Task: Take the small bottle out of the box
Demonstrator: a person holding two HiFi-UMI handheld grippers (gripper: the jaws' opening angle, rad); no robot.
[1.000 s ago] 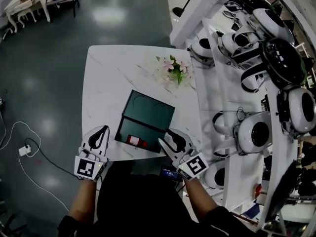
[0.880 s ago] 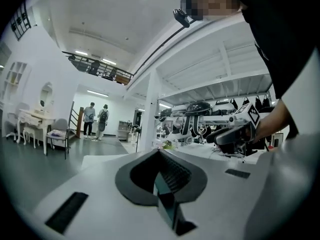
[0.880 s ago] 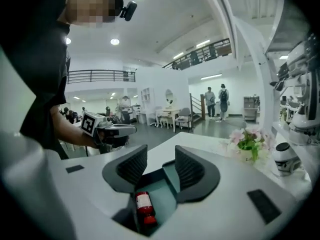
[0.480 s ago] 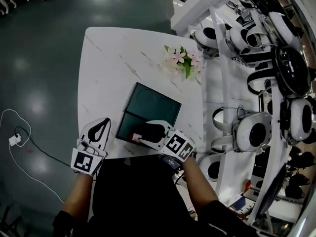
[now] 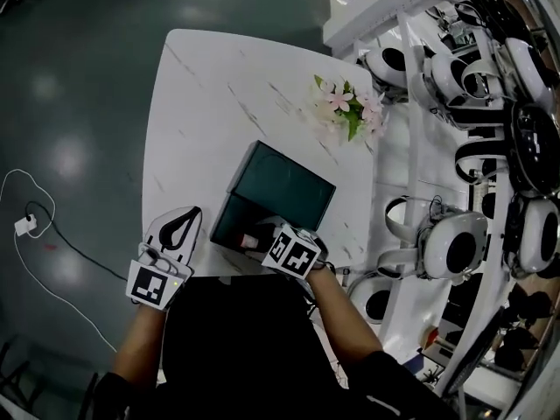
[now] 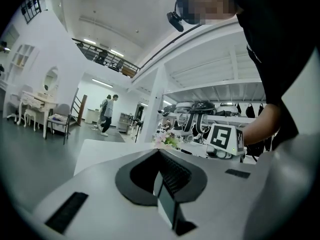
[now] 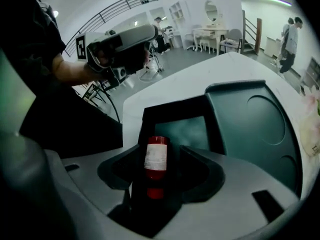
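Note:
A dark green box [image 5: 229, 221] lies open on the white table [image 5: 201, 86], its lid [image 5: 289, 182] folded back. A small red bottle [image 7: 156, 156] with a pale label lies in the box's near compartment, and a bit of red [image 5: 252, 240] shows in the head view. My right gripper [image 5: 267, 234] reaches into that compartment. Its jaws stand wide on either side of the bottle, with dark gaps between pads and bottle [image 7: 156, 171]. My left gripper [image 5: 179, 226] rests at the table's near edge left of the box, its pads [image 6: 162, 176] pressed together on nothing.
Pink and white flowers [image 5: 346, 108] stand at the table's far right. Shelving with several white and black rounded devices [image 5: 455, 243] runs along the right. A cable and plug [image 5: 26, 226] lie on the dark floor at left. People stand far off [image 6: 107, 114].
My right gripper has swung left from beside the box's right corner into its near compartment, around the bottle. The left gripper has stayed put.

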